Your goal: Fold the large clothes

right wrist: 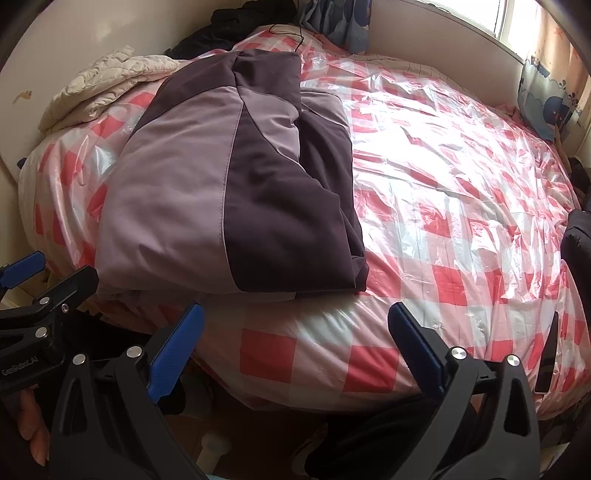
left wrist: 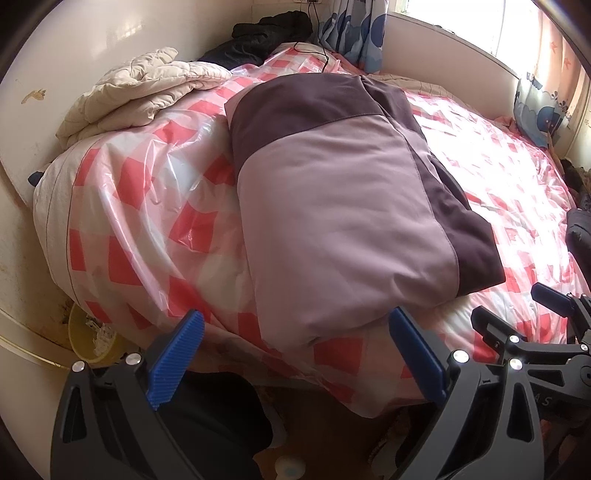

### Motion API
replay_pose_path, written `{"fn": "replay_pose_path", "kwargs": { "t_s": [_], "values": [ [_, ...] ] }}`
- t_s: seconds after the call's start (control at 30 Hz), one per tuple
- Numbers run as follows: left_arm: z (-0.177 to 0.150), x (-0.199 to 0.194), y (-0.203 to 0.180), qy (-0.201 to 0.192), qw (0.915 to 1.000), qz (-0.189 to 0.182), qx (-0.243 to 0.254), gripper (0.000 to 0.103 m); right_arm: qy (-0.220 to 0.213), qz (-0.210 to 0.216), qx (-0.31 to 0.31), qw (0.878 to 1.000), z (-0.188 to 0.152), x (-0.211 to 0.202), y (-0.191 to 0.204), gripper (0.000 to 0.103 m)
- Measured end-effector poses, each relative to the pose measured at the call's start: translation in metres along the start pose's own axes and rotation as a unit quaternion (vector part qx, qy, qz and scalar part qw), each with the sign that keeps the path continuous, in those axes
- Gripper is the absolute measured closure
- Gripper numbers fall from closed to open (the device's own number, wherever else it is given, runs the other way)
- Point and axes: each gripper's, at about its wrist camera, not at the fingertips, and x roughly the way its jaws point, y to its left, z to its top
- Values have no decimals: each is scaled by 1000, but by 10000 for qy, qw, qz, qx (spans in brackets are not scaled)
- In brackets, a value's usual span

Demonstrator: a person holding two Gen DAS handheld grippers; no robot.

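The folded jacket [left wrist: 343, 221] lies on the bed [right wrist: 461, 192] (checked cover); left gripper [left wrist: 295, 354] and right gripper [right wrist: 295, 350] fingers are spread, empty.

- The jacket [left wrist: 332, 206] is of matt cloth, smooth, in light mauve and dark plum panels with stitched seams.
- The sheet [right wrist: 461, 192] over the bed is thin plastic with red and white squares, very glossy, full of wrinkles that catch the window light.
- The cream quilt [left wrist: 129, 92] is soft, matt and stitched in rows.
- My left gripper [left wrist: 295, 354] has a black matt plastic body, blue ribbed pads [left wrist: 177, 362] and shiny metal bolt heads.
- My right gripper [right wrist: 295, 350] is made the same: matt black plastic, blue ribbed pads [right wrist: 173, 354], bright metal bolts.
- The curtain [left wrist: 362, 33] is printed cloth, blue and white.
- The wall [left wrist: 74, 48] looks smooth, slightly glossy, with stains.
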Motion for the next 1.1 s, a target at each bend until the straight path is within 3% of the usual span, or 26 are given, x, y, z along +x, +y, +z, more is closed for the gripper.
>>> {"fn": "replay_pose_path", "kwargs": {
  "t_s": [1.1],
  "values": [
    [1, 11, 4, 180, 9998, -68, -33, 7, 197, 67, -23, 9998, 1, 9, 2, 7]
  ]
}}
